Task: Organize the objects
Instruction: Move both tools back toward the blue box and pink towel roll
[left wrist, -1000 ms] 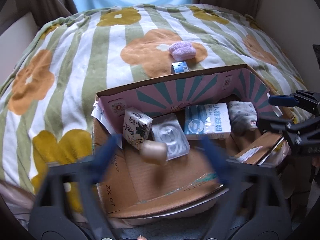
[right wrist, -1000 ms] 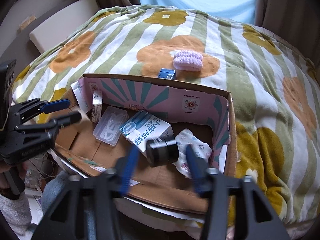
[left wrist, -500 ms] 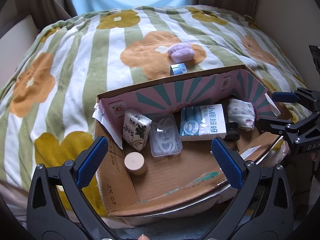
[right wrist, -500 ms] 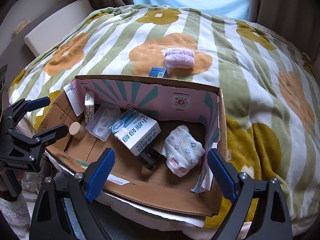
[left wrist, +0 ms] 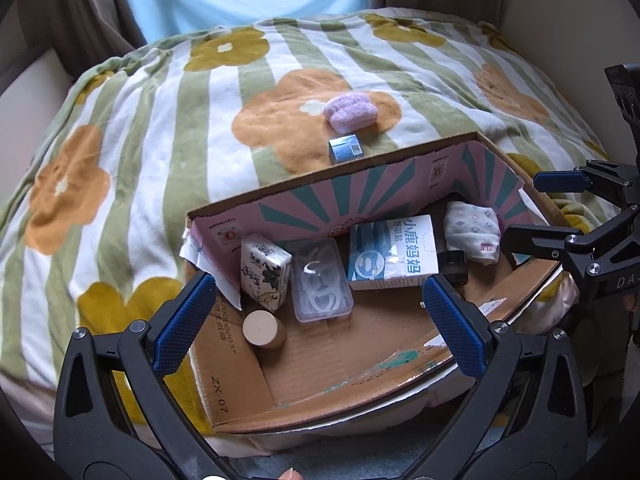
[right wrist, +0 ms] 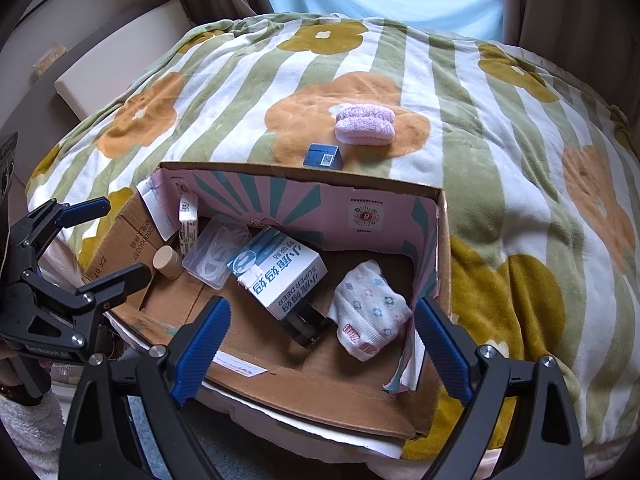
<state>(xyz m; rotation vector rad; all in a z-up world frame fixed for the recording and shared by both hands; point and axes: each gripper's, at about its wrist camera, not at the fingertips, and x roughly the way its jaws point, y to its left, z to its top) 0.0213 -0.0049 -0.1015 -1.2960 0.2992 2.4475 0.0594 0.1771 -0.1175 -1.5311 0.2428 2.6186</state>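
An open cardboard box (left wrist: pixel 400 184) (right wrist: pixel 300 200) rests on the flowered bedspread. In it lie a beige cylinder (left wrist: pixel 262 328) (right wrist: pixel 168 260), a patterned tissue pack (left wrist: pixel 264 272), a clear plastic case (left wrist: pixel 324 300), a blue-white carton (left wrist: pixel 392 252) (right wrist: pixel 280 272), a black cylinder (left wrist: pixel 454 266) (right wrist: pixel 304 324) and a rolled floral sock (left wrist: pixel 472 232) (right wrist: pixel 370 312). My left gripper (left wrist: pixel 316 284) (right wrist: pixel 120 240) hangs open above the box's left half, holding nothing. Over the right half my right gripper (right wrist: pixel 322 306) (left wrist: pixel 524 208) stands open and empty too.
Behind the box, on the bedspread (left wrist: pixel 160 140), sit a fluffy purple bundle (left wrist: pixel 350 114) (right wrist: pixel 364 124) and a small blue box (left wrist: pixel 346 149) (right wrist: pixel 323 156). Curtains and a bright window close off the far side. A pale cushion (right wrist: pixel 120 60) lies left of the bed.
A second ago the beige cylinder fell from my left gripper and the black cylinder from my right. Both jaws swung wide, and both cylinders now rest in the box.
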